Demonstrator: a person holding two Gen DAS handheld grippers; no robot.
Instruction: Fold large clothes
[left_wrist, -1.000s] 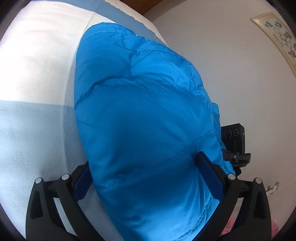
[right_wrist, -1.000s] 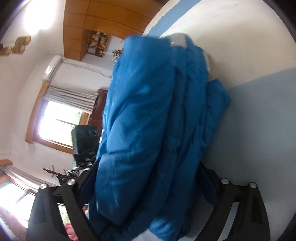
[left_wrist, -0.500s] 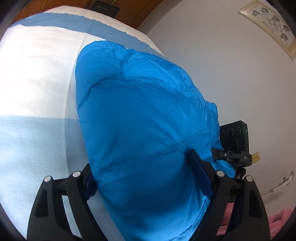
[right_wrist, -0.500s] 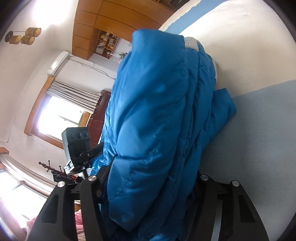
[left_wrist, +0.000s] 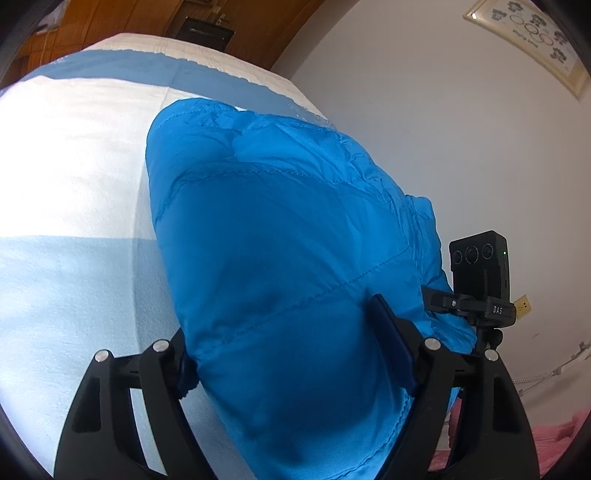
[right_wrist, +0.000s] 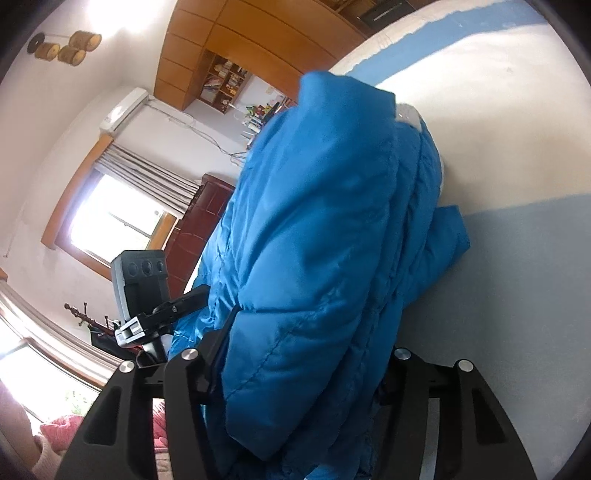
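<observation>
A folded blue puffer jacket lies bunched on the bed, which has a white and pale blue cover. My left gripper has its jaws closing around the near end of the bundle, and the pads press into the padding on both sides. In the right wrist view the same jacket shows as several thick layers with a grey lining patch at the top. My right gripper is closing on those layers too, its fingers sunk into the fabric. One loose blue flap rests on the bed.
A black camera on a stand is just beyond the jacket; the right wrist view shows this camera too. A white wall with a framed picture runs along the bed. Wooden cabinets, a window and pink cloth lie further off.
Both pairs of jaws have narrowed onto the jacket. Both views have risen and rolled a little, and the near end of the bundle has come up off the cover with them.
</observation>
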